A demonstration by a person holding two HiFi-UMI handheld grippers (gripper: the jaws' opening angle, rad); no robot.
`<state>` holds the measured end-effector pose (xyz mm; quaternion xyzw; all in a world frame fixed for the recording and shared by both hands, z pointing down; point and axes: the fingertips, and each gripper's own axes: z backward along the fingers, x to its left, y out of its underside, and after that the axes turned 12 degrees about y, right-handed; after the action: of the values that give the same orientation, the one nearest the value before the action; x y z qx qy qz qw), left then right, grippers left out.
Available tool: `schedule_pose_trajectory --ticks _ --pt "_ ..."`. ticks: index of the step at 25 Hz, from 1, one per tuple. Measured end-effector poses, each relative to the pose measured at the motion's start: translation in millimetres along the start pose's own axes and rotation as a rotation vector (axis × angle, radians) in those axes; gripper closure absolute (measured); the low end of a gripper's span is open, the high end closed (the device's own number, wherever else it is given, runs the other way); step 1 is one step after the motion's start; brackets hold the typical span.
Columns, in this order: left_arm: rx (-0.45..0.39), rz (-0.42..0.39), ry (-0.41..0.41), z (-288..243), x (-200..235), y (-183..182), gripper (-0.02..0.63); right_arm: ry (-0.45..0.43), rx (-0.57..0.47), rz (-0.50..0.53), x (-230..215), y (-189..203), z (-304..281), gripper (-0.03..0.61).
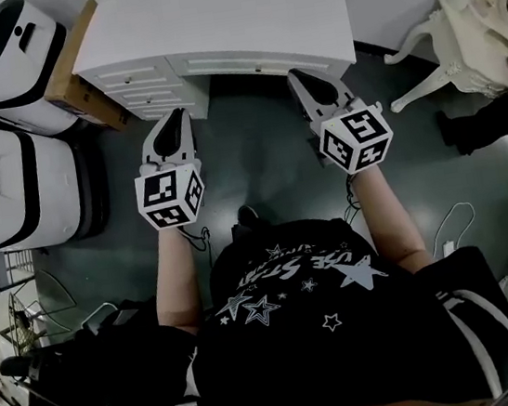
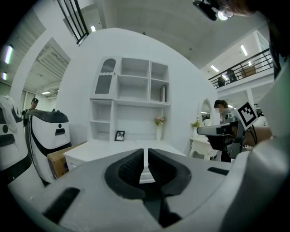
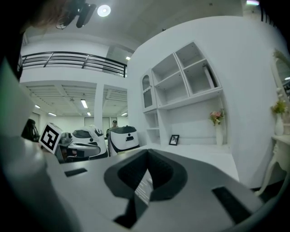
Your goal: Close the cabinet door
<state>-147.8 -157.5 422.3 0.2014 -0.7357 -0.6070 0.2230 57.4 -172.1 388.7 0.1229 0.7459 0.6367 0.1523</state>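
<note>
Desk with shelf unit (image 2: 131,102): it fills the middle of the left gripper view. In the head view its top lies along the upper edge, with both grippers below it over the dark floor. We judge that we should carry them level and clear of the desk's front edge.
Cabinet door (image 2: 107,77): this is the arched panel at the shelf unit's upper left, above and left of centre in the left gripper view. We cannot tell whether it sits flush or slightly ajar. The scene fits both an approach to a door that is ajar and a retreat from one already shut, so we name no push.
Left gripper (image 2: 146,153): its jaws are drawn together to a thin slit with nothing between them. The door stands well apart from it, higher and further left in the frame.
Right gripper (image 3: 147,156): its pads meet at the tips and hold nothing. The door (image 3: 146,90) sits straight above it in the frame, also well apart.
Photo frame (image 2: 119,135) and vase (image 2: 159,131): they stand low in the shelf unit on the desk top. We judge that any reach toward the door should pass left of them.
</note>
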Motion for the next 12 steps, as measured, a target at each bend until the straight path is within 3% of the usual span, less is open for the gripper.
schedule_pose_trajectory --ticks 6,12 --pt "0.043 0.023 0.002 11.4 -79.5 26.2 0.577 -0.025 0.026 -0.008 -34.1 16.6 65.1 0.574" --pt "0.047 -0.008 -0.027 24.4 -158.0 37.7 0.578 -0.036 0.039 -0.010 -65.1 30.4 127.4 0.574"
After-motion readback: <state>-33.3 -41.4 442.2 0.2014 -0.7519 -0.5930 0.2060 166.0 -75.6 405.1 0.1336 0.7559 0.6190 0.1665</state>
